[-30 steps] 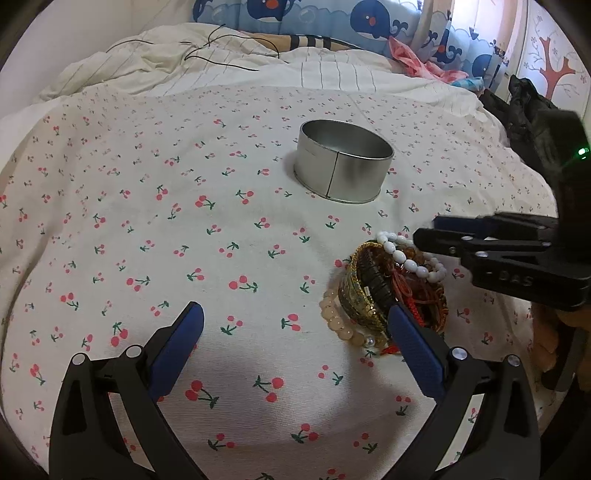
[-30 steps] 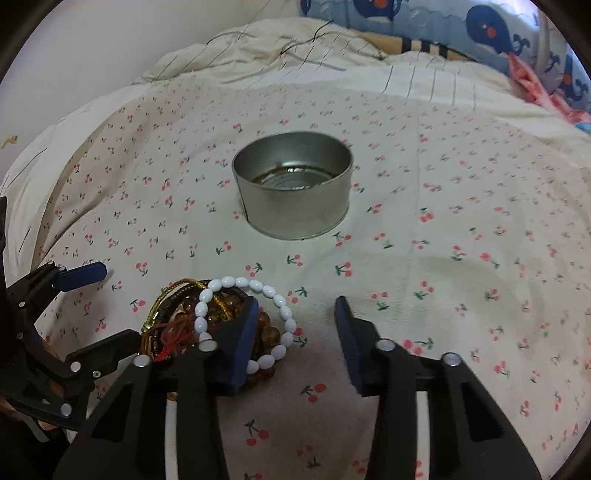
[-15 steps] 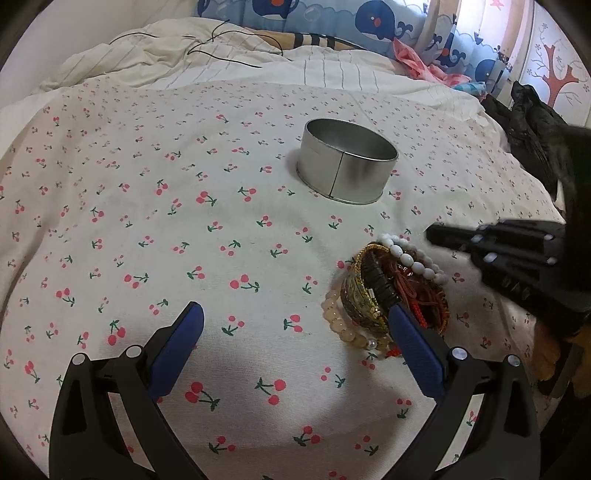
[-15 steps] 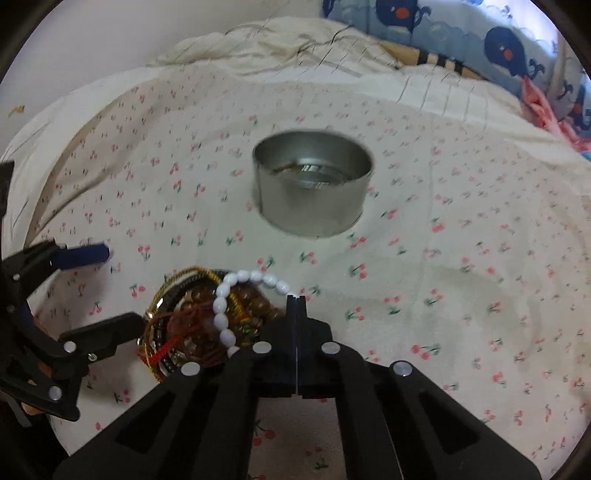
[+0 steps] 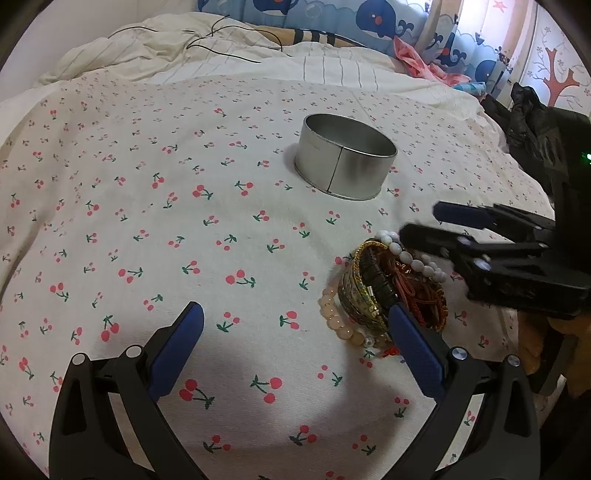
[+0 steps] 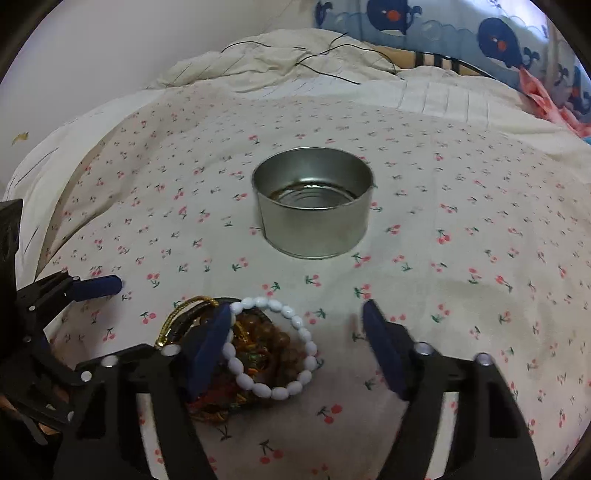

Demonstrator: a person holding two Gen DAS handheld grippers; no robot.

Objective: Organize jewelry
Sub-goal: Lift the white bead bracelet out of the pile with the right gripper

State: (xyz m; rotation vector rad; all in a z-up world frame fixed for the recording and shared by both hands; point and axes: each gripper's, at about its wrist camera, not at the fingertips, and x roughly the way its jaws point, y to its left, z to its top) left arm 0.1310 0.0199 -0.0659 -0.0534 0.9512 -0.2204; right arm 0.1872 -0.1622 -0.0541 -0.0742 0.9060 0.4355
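Note:
A round metal tin (image 6: 314,206) stands open and empty on the cherry-print bedspread (image 6: 461,258); the left wrist view also shows the tin (image 5: 345,162). Nearer lies a pile of bracelets (image 5: 376,291) with a white bead bracelet (image 6: 273,347) on top. My right gripper (image 6: 295,310) hovers over the pile, its jaws opening. Its left finger is above the pile and part of the white loop lies between the pads, untouched. My left gripper (image 5: 295,317) is open and holds nothing, its right finger beside the pile. The right gripper (image 5: 421,221) reaches in from the right.
A crumpled white quilt (image 6: 280,62) with a thin black cable (image 6: 325,55) lies at the back, with whale-print pillows (image 5: 373,22) behind it. Dark clothing (image 5: 524,114) is heaped at the bed's right edge. The left gripper's blue fingertip (image 6: 98,286) shows at far left.
The right gripper's jaws shut half a second ago beside the white bracelet and now stand apart again, gripping nothing. The left gripper has stayed where it was.

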